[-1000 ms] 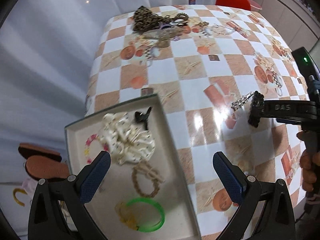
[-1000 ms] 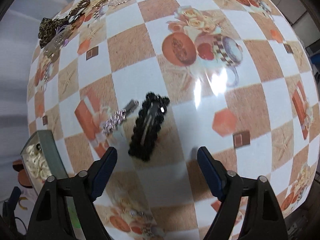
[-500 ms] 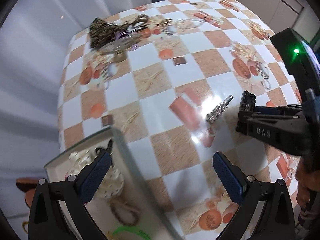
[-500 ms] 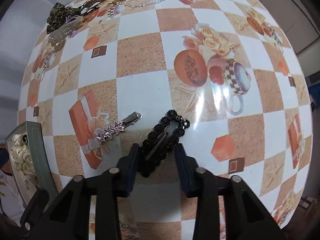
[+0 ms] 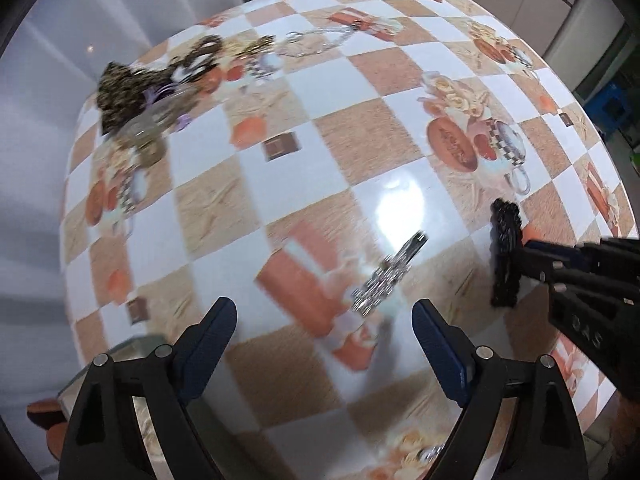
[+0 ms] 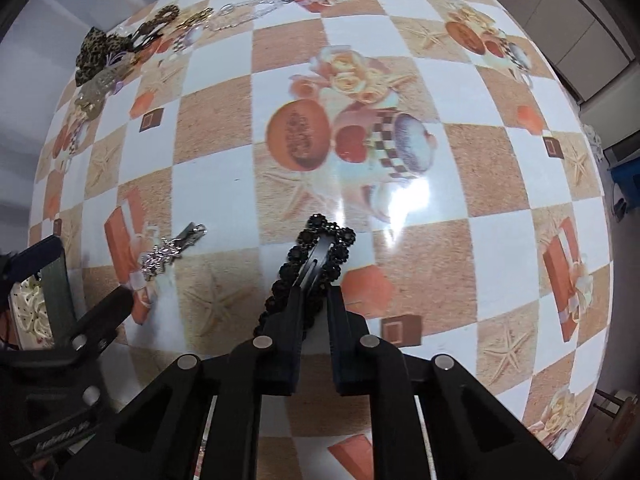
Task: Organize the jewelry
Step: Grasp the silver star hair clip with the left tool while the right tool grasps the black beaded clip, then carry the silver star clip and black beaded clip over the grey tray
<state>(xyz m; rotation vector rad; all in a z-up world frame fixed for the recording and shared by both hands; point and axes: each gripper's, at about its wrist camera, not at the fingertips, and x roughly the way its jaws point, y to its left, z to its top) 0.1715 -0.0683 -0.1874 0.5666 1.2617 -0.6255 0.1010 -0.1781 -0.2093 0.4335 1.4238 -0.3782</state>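
Right gripper (image 6: 314,300) pinched tight on near end of black beaded snap hair clip (image 6: 310,266), far end of clip over glossy checkered orange-and-white surface (image 6: 460,168). Left gripper (image 5: 322,330) spread wide, nothing between its blue-padded fingers (image 5: 210,328), hovering just short of silver rhinestone clip (image 5: 390,276) lying flat; leopard-print scrunchie (image 6: 98,56) with chains heaped at far edge
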